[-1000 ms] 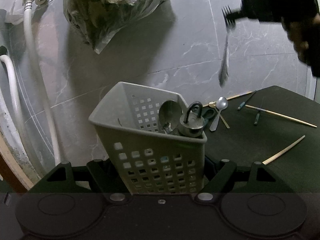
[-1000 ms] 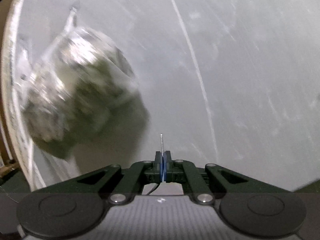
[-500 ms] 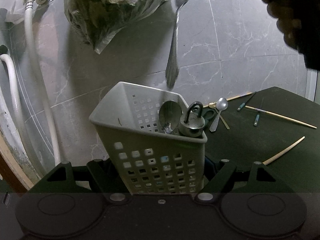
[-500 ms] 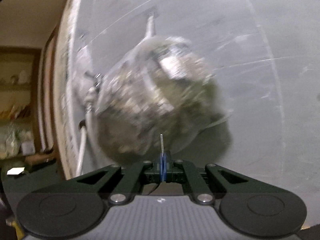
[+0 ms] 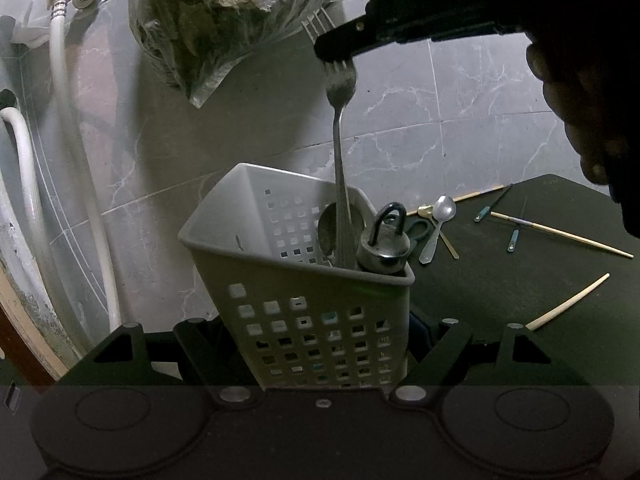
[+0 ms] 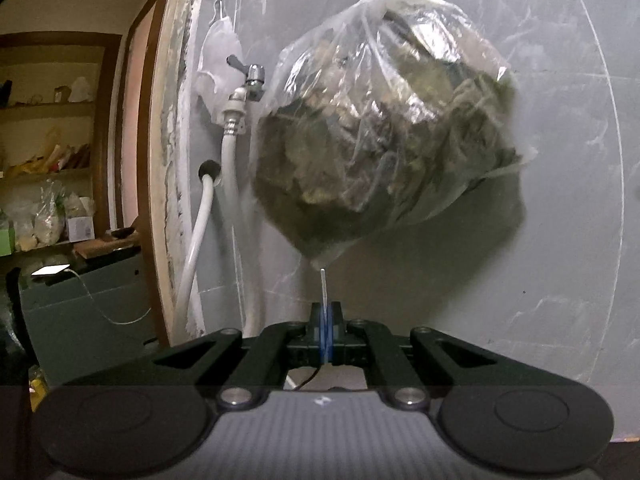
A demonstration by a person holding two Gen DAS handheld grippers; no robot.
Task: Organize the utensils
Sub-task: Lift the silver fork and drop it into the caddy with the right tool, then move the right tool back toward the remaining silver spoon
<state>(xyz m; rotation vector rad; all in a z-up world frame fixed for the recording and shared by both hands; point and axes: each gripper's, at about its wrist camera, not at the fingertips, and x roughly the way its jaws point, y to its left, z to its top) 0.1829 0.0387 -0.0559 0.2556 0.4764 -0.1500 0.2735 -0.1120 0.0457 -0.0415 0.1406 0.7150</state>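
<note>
My left gripper (image 5: 320,336) is shut on a grey perforated basket (image 5: 280,312), one finger on each side of it. Inside the basket stand a spoon (image 5: 329,224) and a dark padlock (image 5: 384,244). My right gripper (image 5: 335,51) comes in from the upper right, shut on the tines of a steel fork (image 5: 340,152). The fork hangs straight down, and its handle end dips into the basket beside the spoon. In the right wrist view the gripper (image 6: 325,320) is shut, with the fork (image 6: 323,284) showing only as a thin edge-on sliver.
A dark mat (image 5: 500,280) at the right bears a loose spoon (image 5: 438,220), scissors (image 5: 420,230), chopsticks (image 5: 560,232) and small picks. A full plastic bag (image 6: 384,120) hangs on the tiled wall. White hoses (image 5: 80,160) and a tap (image 6: 252,76) run along the left.
The right gripper carried the fork leftward from the upper right to above the basket, then lowered its handle inside. The left gripper and the basket stayed still.
</note>
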